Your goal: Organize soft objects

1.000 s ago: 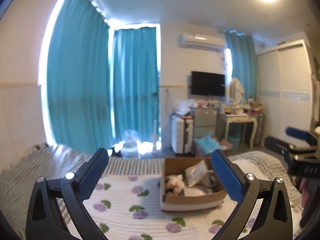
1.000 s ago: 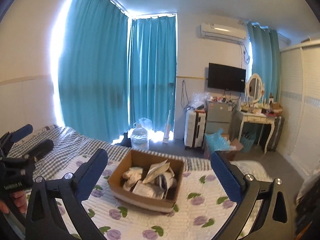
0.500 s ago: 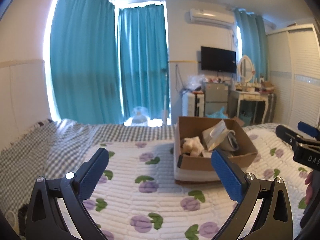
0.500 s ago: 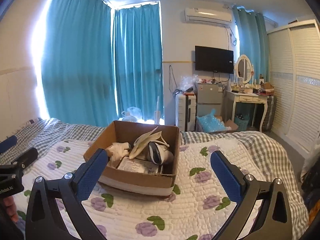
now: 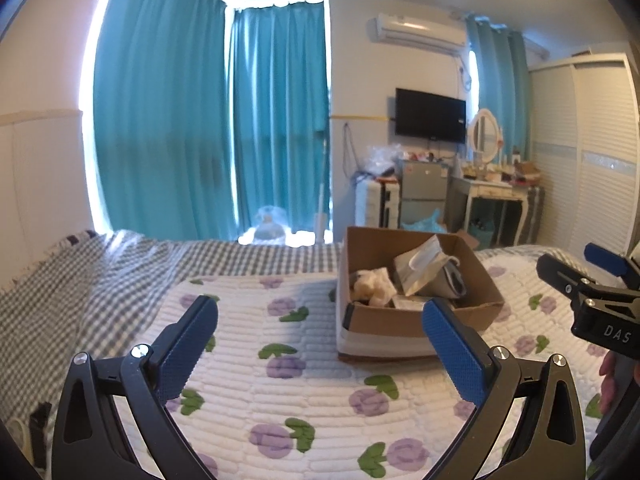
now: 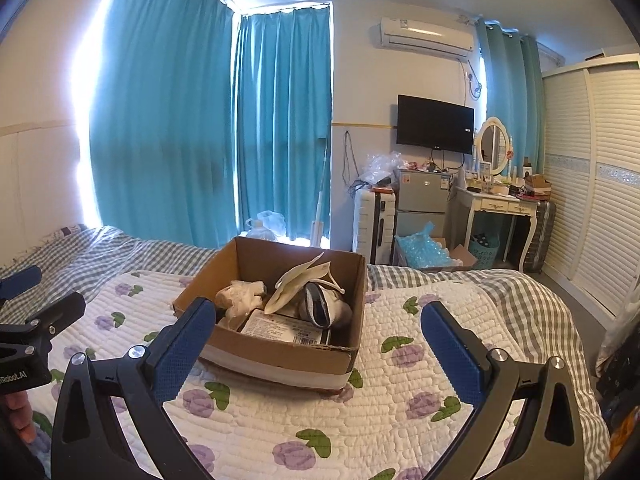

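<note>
A brown cardboard box [image 6: 280, 354] stands on the flowered quilt [image 6: 304, 420]; it also shows in the left wrist view [image 5: 400, 322]. Inside lie a cream plush toy [image 6: 240, 300], a white plastic bag [image 6: 300, 284], a dark-and-white soft item [image 6: 322, 308] and a labelled packet [image 6: 280, 326]. My right gripper [image 6: 318, 344] is open and empty, just in front of the box. My left gripper [image 5: 320, 344] is open and empty, left of the box. Each gripper shows at the edge of the other's view [image 5: 592, 300] [image 6: 24, 320].
A grey checked blanket [image 5: 80, 280] covers the bed's far and left side. Beyond the bed stand teal curtains [image 6: 200, 120], a white suitcase [image 6: 374, 220], a small fridge [image 6: 424, 204], a dressing table [image 6: 500, 208] and a wardrobe [image 6: 592, 200].
Both grippers have come lower and closer to the bed and the box, which now looks larger. Both stay open and empty.
</note>
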### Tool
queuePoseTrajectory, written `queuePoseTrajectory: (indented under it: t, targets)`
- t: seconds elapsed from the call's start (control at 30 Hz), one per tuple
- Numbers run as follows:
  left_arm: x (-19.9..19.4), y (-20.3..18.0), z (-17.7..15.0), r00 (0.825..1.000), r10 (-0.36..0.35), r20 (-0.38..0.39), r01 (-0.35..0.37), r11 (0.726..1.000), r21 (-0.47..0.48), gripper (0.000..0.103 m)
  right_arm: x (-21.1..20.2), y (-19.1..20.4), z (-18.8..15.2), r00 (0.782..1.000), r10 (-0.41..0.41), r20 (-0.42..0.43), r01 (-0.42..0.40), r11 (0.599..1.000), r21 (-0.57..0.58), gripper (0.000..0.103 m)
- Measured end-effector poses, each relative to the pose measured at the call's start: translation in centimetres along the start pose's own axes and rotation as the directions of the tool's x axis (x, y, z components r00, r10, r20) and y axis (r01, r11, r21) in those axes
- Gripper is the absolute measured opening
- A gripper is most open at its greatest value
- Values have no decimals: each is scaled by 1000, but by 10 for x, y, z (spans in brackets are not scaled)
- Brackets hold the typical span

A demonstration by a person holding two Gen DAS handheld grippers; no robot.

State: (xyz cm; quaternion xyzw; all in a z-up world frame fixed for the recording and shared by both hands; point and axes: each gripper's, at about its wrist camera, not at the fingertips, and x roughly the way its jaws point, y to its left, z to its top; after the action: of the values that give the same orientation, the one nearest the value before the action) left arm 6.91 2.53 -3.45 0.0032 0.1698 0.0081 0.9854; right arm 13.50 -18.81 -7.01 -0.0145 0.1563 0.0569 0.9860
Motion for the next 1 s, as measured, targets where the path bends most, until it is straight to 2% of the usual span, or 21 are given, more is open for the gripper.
queuePoseTrajectory:
  t: [1.0]
  targets:
    - [0, -2, -2, 1000, -7, -10, 7, 1000, 7, 103, 2, 0, -3, 1000, 9, -24, -8, 1000, 7, 103]
